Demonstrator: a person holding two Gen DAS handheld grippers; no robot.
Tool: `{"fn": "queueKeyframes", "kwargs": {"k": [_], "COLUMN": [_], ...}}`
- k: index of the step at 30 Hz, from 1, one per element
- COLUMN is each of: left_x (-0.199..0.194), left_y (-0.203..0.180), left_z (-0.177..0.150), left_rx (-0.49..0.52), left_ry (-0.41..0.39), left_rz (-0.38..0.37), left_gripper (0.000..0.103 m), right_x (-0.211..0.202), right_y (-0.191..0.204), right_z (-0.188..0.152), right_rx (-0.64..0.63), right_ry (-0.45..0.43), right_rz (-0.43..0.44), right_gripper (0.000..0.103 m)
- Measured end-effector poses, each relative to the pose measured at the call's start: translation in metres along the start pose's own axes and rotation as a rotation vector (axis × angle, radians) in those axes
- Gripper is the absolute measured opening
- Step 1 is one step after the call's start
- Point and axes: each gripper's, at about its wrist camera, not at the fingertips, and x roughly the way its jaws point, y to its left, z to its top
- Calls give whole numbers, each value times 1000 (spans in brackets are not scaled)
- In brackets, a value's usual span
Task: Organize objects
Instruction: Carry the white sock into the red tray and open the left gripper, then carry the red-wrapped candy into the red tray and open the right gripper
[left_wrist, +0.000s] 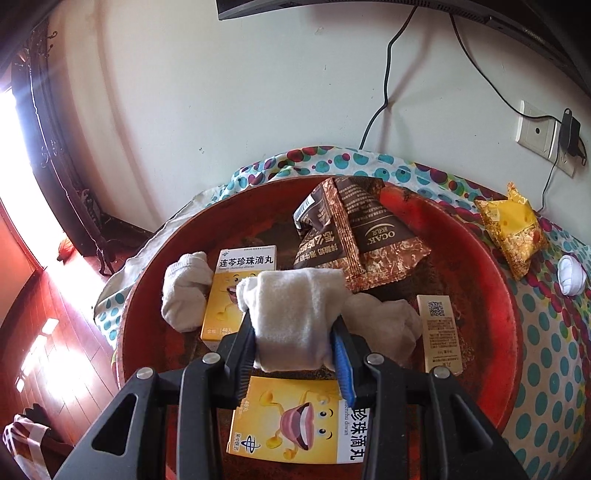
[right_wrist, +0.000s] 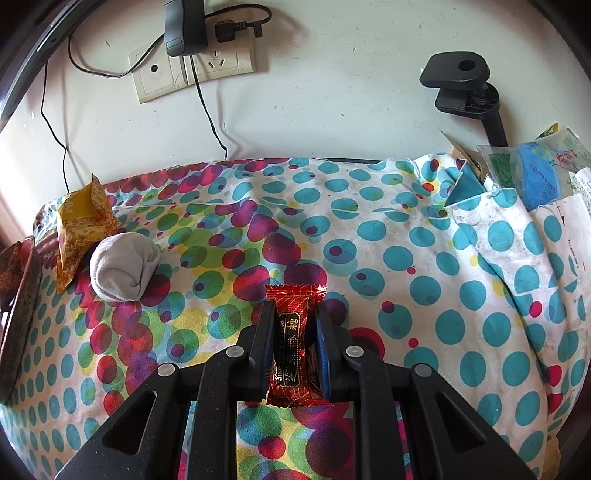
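While over tray, sock between jaws

Matt cloth sock; glossy foil candy wrapper; worn red tray, rough-looking; soft printed cloth cover.

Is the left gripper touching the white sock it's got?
Touching. The left wrist view shows the left gripper with both fingers pressed against the sides of the white sock, above the red tray.
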Motion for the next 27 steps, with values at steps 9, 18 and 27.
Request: {"fn": "queueKeyframes", "kwargs": {"k": [9, 18, 27], "left_x": [12, 14, -57], "left_y": [13, 26, 10], "left_z": [18, 22, -13], "left_rx": [-65, -81, -19], "left_ry": [47, 41, -105], "left_rz": [-45, -76, -91], "left_gripper": [38, 51, 86], "right_x": [0, -3, -8], "right_y": [0, -1, -6], "right_z": [1, 0, -1], "right_rx": [0, 2, 18], "right_ry": [-5, -9, -47], "right_rz": [11, 22, 13], "right_gripper": [18, 18, 18]}}
